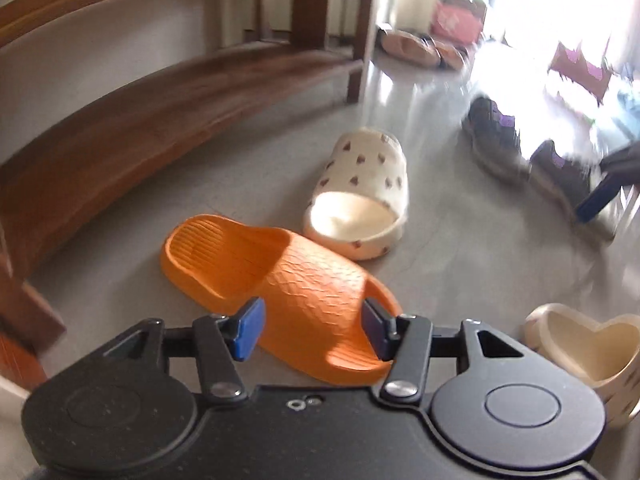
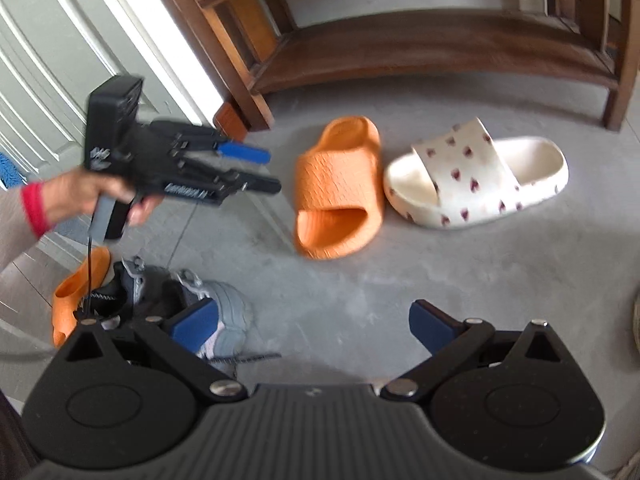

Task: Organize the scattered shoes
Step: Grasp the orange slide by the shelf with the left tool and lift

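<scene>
An orange slipper (image 1: 272, 280) lies on the grey floor in front of a low wooden shoe rack (image 1: 160, 100), toe towards me. My left gripper (image 1: 314, 330) is open, its blue pads either side of the slipper's toe in the left wrist view. The right wrist view shows that gripper (image 2: 266, 172) in the air just left of the orange slipper (image 2: 336, 188), not touching it. A white slipper with dark hearts (image 2: 476, 176) lies beside the orange one. My right gripper (image 2: 312, 320) is open over bare floor, holding nothing.
A grey sneaker (image 2: 224, 312) and a second orange slipper (image 2: 76, 292) lie by the right gripper's left finger. Dark sneakers (image 1: 496, 136), another cream slipper (image 1: 588, 352) and tan slippers (image 1: 404, 46) are scattered around. A white door (image 2: 60, 60) stands left of the rack (image 2: 420, 48).
</scene>
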A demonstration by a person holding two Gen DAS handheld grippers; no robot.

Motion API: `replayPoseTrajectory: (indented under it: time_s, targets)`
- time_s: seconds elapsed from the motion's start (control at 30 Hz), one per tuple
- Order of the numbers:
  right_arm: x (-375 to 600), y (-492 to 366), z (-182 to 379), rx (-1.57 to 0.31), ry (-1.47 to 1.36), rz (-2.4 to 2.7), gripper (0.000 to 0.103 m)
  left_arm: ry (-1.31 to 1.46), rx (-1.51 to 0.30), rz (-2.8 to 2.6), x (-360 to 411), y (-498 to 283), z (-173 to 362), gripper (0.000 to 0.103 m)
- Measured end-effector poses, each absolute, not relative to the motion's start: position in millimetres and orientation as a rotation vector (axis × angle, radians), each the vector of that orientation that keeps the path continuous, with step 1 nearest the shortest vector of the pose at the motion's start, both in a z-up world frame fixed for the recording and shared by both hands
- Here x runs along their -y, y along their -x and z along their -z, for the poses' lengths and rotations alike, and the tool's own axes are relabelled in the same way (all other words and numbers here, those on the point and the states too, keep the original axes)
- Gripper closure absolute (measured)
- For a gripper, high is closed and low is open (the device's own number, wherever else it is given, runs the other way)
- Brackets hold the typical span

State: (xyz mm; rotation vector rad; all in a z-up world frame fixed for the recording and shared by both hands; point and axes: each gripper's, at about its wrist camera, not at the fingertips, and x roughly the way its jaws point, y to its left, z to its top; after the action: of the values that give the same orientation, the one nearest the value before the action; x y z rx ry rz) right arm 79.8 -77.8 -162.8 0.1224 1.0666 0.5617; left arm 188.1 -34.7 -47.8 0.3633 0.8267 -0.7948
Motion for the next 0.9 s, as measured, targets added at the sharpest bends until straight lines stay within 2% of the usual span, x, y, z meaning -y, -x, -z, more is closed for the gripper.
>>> replayPoseTrajectory:
  time_s: [0.17, 0.27, 0.4, 0.47, 0.7, 0.77, 0.9]
  targets:
    - [79, -85, 169, -1.102, -0.160, -0.533, 0.000, -0.413, -0.874, 0.908, 42, -214, 57, 0.043]
    - [77, -86, 169, -1.118, -0.187, -0.522, 0.000, -0.475, -0.912, 0.954, 50, -238, 66, 0.043]
    - [78, -77, 168, -1.132, -0.212, -0.512, 0.000, -0.452, -1.085, 1.071, 60, -260, 80, 0.045]
    - [79, -73, 168, -1.141, -0.233, -0.508, 0.000, -0.423, -1.123, 1.097, 64, -264, 82, 0.057]
    - [78, -70, 160, -1.113, -0.262, -0.534, 0.000, -0.350, -1.100, 1.038, 69, -219, 76, 0.078]
    - [76, -71, 156, -1.086, -0.272, -0.555, 0.000, -0.231, -1.087, 0.988, 57, -205, 75, 0.087]
    - [70, -73, 151, -1.051, -0.272, -0.579, 0.000, 0.123, -1.085, 0.895, 22, -177, 85, 0.095]
